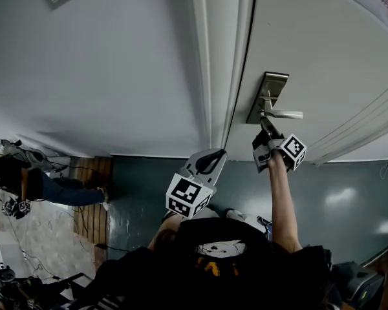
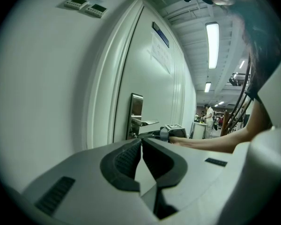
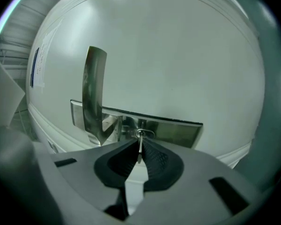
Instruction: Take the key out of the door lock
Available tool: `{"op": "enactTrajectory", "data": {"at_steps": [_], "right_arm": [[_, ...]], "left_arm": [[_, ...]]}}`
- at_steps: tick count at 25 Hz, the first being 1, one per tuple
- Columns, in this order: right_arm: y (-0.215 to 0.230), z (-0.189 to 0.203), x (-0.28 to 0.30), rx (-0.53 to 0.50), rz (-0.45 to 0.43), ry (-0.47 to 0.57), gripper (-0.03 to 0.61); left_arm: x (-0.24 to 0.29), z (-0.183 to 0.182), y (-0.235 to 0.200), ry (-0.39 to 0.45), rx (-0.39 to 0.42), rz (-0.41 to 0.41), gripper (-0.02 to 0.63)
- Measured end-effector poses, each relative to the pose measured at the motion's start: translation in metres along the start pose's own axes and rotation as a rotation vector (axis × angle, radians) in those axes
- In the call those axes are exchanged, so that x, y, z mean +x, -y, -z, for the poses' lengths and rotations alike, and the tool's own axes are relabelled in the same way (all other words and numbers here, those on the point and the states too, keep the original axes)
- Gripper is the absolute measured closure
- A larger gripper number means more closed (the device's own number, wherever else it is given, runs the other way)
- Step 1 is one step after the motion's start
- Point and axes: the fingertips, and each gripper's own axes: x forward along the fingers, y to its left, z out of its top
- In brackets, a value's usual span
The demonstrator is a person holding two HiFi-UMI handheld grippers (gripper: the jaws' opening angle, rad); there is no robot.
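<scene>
Gripping the key (image 3: 139, 151), seated in the lock plate (image 3: 178, 131) beside the handle (image 3: 93, 93): right hand-held gripper (image 3: 138, 142) clamped on it. Left hand-held gripper (image 2: 141, 146) jaws together, empty, well back. Risk: off-axis pull binds key; pads slip off thin blade.

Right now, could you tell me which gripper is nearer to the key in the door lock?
Right. The right gripper is shut on the key at the lock plate; the left gripper, shut, sits back from the door.
</scene>
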Motion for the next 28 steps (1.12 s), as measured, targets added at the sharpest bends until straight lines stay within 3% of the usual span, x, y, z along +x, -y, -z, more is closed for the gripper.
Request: {"op": "enactTrajectory", "data": {"at_steps": [10, 28], "right_arm": [[0.001, 0.007, -0.016, 0.098, -0.019, 0.035, 0.557], [-0.022, 0.044, -0.064, 0.011, -0.037, 0.025, 0.557]], "left_arm": [[-0.008, -0.001, -0.001, 0.009, 0.002, -0.002, 0.597], [-0.022, 0.007, 0.005, -0.002, 0.014, 0.082, 0.597]]}}
